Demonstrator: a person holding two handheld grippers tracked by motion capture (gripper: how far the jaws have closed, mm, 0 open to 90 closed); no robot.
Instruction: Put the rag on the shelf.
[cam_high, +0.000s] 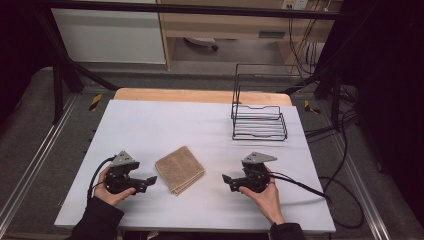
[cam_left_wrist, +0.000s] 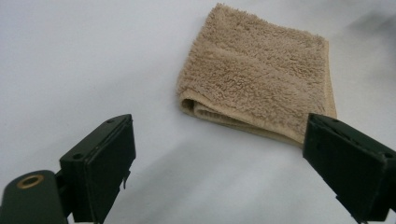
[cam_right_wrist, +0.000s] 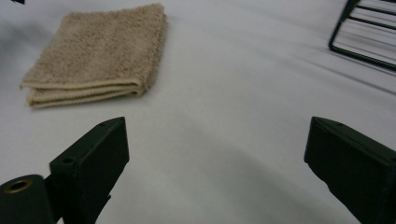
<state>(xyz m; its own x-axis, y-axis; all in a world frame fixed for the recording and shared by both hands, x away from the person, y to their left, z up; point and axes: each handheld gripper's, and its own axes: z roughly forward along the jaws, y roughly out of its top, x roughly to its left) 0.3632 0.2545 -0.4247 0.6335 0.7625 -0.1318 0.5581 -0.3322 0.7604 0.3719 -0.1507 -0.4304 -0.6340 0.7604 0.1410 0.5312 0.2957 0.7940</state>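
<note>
Jaws wide and empty on both grippers, left (cam_high: 150, 181) and right (cam_high: 226, 178), flanking the folded towel (cam_high: 179, 169); rack (cam_high: 259, 122) placement likely remains.

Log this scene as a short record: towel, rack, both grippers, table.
towel: tan, folded, flat on the table between the two grippers, touched by neither
wire rack: black, empty, at the far right of the table
left gripper: open, nothing between its jaws, pointing at the towel
right gripper: open, nothing between its jaws, pointing toward the towel
table: white top
</note>
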